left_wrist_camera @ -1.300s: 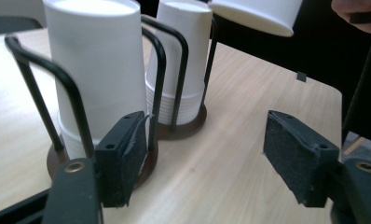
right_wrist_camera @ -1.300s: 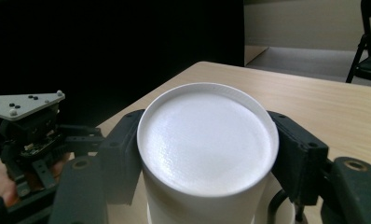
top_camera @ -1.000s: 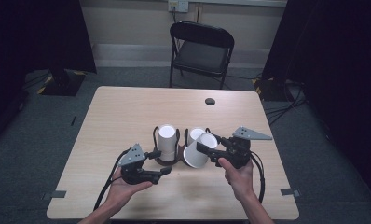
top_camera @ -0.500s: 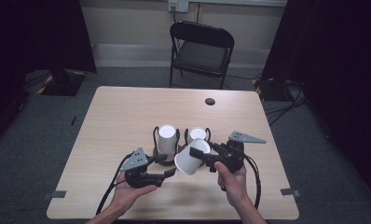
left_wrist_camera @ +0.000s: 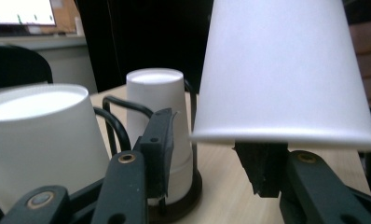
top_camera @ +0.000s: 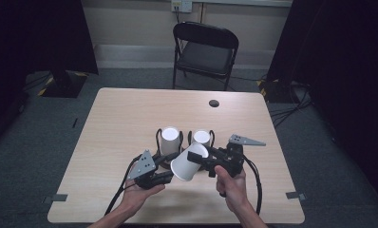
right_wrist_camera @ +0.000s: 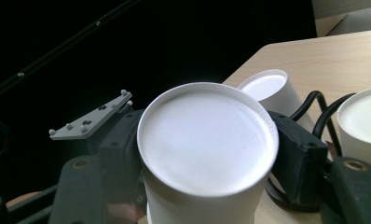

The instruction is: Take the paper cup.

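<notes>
White paper cup (top_camera: pixel 188 162) lies tilted above the table (top_camera: pixel 130 114), clamped across its body between the jaws of your right gripper (top_camera: pixel 203 160), its closed base facing that gripper's camera. Your left gripper (top_camera: pixel 165 176) sits just beside the cup's rim, jaws parted and holding nothing. Two more upturned cups (top_camera: pixel 170 140) (top_camera: pixel 201 138) stand in black wire holders behind it.
</notes>
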{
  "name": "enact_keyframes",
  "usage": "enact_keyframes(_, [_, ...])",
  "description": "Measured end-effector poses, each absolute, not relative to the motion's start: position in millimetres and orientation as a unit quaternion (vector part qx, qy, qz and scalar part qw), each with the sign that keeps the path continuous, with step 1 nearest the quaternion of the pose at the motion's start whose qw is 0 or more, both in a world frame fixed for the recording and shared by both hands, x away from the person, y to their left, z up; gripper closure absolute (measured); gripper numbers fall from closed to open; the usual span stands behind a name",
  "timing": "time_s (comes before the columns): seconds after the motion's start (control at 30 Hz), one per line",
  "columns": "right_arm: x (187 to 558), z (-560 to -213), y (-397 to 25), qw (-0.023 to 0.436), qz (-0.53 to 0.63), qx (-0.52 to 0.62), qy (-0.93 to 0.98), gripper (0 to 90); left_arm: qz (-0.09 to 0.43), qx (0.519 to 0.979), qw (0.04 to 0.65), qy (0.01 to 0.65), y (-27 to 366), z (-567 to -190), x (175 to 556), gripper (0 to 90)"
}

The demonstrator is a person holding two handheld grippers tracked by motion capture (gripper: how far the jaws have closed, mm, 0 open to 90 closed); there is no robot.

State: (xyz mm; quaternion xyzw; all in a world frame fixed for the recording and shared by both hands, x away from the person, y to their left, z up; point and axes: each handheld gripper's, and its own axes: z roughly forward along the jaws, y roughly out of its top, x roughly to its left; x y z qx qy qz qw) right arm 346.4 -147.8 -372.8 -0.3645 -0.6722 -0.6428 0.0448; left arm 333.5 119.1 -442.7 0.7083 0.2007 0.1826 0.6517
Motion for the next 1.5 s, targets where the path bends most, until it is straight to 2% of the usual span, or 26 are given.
enact_keyframes(0.27, [347.1, -376.4, -140.4, 0.067, -0.644, -0.362, -0.670, 33.5, 0.188, 0.700, 0.663, 0.190, 113.1, -442.7, 324.5, 58.9])
enact_keyframes(0.3, [347.8, -377.4, -140.7, 0.076, -0.646, -0.362, -0.668, 33.3, 0.192, 0.698, 0.663, 0.192, 114.5, -442.1, 324.2, 64.0])
enact_keyframes(0.53, [349.5, -381.5, -142.3, 0.095, -0.653, -0.364, -0.657, 32.3, 0.161, 0.681, 0.680, 0.218, 125.2, -437.9, 329.8, 72.1])
enact_keyframes(0.7, [348.6, -381.6, -138.3, 0.074, -0.640, -0.362, -0.674, 28.0, 0.153, 0.683, 0.677, 0.227, 128.8, -437.6, 331.3, 79.7])
enact_keyframes(1.03, [347.9, -378.8, -140.6, 0.014, -0.637, -0.362, -0.681, 21.8, 0.140, 0.701, 0.665, 0.217, 125.4, -437.4, 328.3, 83.5])
enact_keyframes(1.5, [349.5, -378.3, -147.2, -0.017, -0.626, -0.367, -0.688, 21.9, 0.089, 0.729, 0.638, 0.233, 129.6, -431.9, 328.0, 84.7])
